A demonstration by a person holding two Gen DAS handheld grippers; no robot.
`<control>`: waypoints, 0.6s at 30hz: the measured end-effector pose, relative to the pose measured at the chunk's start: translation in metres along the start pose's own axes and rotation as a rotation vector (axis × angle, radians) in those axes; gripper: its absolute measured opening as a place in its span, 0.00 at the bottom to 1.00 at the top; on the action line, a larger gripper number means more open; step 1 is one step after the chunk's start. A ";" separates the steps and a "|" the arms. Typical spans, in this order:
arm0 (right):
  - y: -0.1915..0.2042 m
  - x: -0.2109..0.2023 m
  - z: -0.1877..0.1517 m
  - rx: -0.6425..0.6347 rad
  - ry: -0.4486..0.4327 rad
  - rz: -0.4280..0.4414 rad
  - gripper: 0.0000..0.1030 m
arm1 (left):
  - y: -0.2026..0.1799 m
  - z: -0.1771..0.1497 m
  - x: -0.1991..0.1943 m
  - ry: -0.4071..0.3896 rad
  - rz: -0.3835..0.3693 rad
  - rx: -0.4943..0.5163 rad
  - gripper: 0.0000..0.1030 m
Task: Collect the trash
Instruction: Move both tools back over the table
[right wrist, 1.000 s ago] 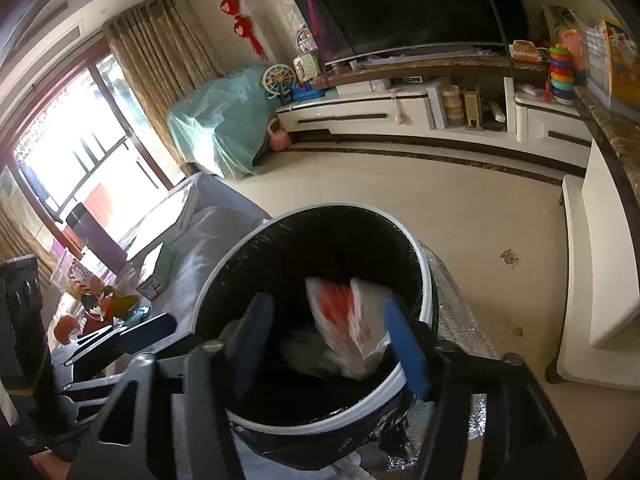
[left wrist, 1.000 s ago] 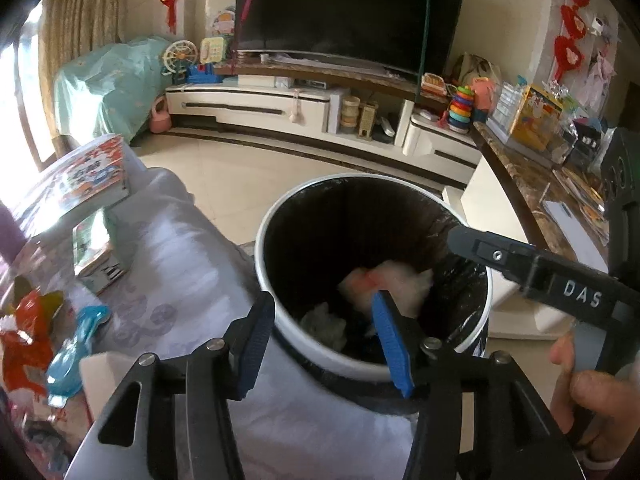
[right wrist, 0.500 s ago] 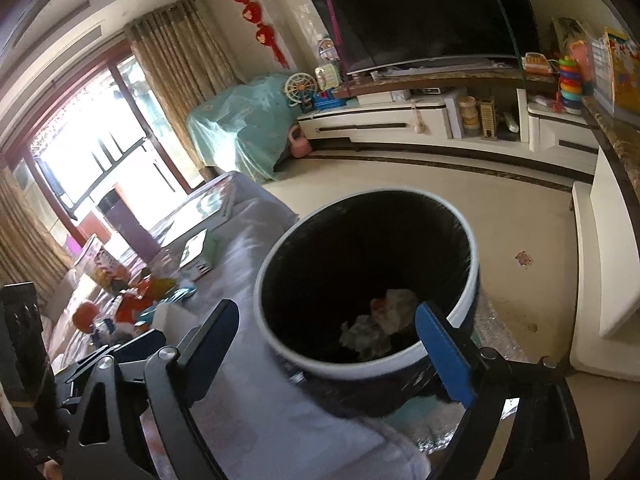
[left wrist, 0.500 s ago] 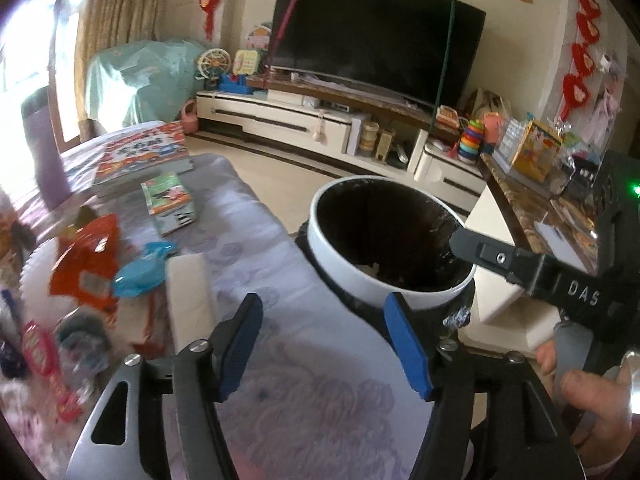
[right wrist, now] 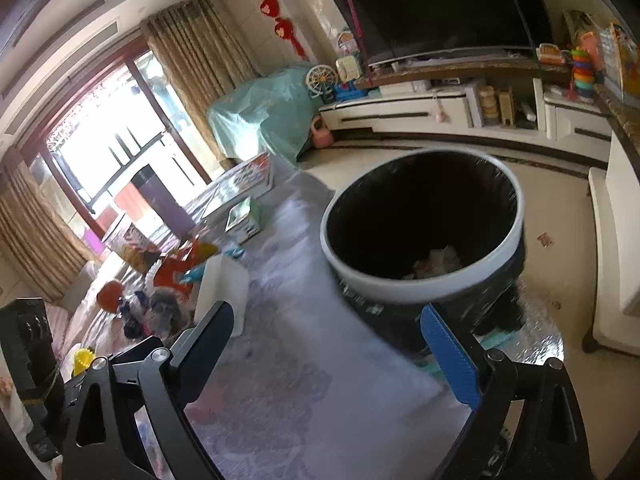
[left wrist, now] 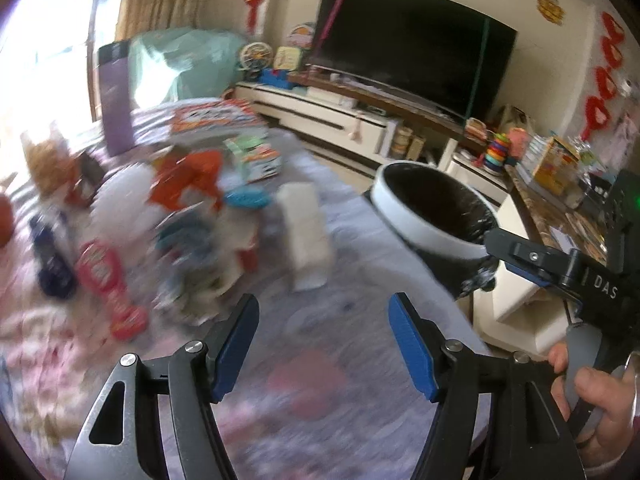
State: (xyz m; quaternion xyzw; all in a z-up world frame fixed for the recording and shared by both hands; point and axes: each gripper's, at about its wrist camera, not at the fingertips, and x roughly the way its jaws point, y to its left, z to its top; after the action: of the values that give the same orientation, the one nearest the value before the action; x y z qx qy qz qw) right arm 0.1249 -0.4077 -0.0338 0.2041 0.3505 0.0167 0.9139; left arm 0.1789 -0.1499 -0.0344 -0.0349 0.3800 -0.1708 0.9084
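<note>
A white-rimmed bin [left wrist: 424,236] with a black liner stands at the table's right edge. Crumpled trash [right wrist: 436,260] lies at the bottom of the bin [right wrist: 420,288]. My left gripper [left wrist: 323,300] is open and empty above the patterned table cover [left wrist: 360,360]. To its left lies blurred litter: an orange wrapper [left wrist: 188,180], a red packet [left wrist: 108,280] and a blue wrapper [left wrist: 246,200]. My right gripper [right wrist: 327,310] hangs just before the bin, its jaws opening with nothing between them. The orange wrapper [right wrist: 176,268] also shows far left in the right wrist view.
A white tissue pack [left wrist: 306,236] lies between the litter and the bin. Boxes and a booklet [left wrist: 256,156] sit farther back by a purple flask [left wrist: 116,100]. Beyond the table are bare floor [right wrist: 552,208], a TV cabinet [left wrist: 340,116] and a marble side counter [left wrist: 560,216].
Both grippers pulled back from over the bin and swung left over the table. The orange-and-white trash left the right jaws and lies in the bin; both jaws now stand wider.
</note>
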 end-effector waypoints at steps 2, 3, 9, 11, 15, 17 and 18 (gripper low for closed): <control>0.008 0.004 -0.007 -0.006 0.016 0.006 0.93 | 0.010 -0.004 -0.006 0.006 0.016 -0.026 0.65; 0.011 0.006 -0.010 -0.007 0.022 0.011 0.93 | 0.013 -0.005 -0.008 0.008 0.023 -0.037 0.65; 0.033 0.019 -0.023 -0.038 0.059 0.040 0.93 | 0.032 -0.006 -0.026 0.006 0.065 -0.090 0.65; 0.040 0.023 -0.026 -0.049 0.066 0.048 0.93 | 0.038 -0.006 -0.030 0.006 0.075 -0.104 0.65; 0.053 0.030 -0.029 -0.068 0.077 0.068 0.93 | 0.048 -0.008 -0.034 0.012 0.089 -0.122 0.65; 0.058 0.033 -0.029 -0.076 0.082 0.075 0.93 | 0.051 -0.006 -0.033 0.016 0.088 -0.126 0.65; 0.060 0.035 -0.029 -0.080 0.085 0.078 0.93 | 0.052 -0.006 -0.034 0.018 0.090 -0.127 0.65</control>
State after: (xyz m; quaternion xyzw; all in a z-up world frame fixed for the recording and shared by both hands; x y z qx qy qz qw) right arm 0.1394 -0.3362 -0.0530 0.1802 0.3799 0.0749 0.9042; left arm 0.1670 -0.0889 -0.0257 -0.0739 0.3992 -0.1054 0.9078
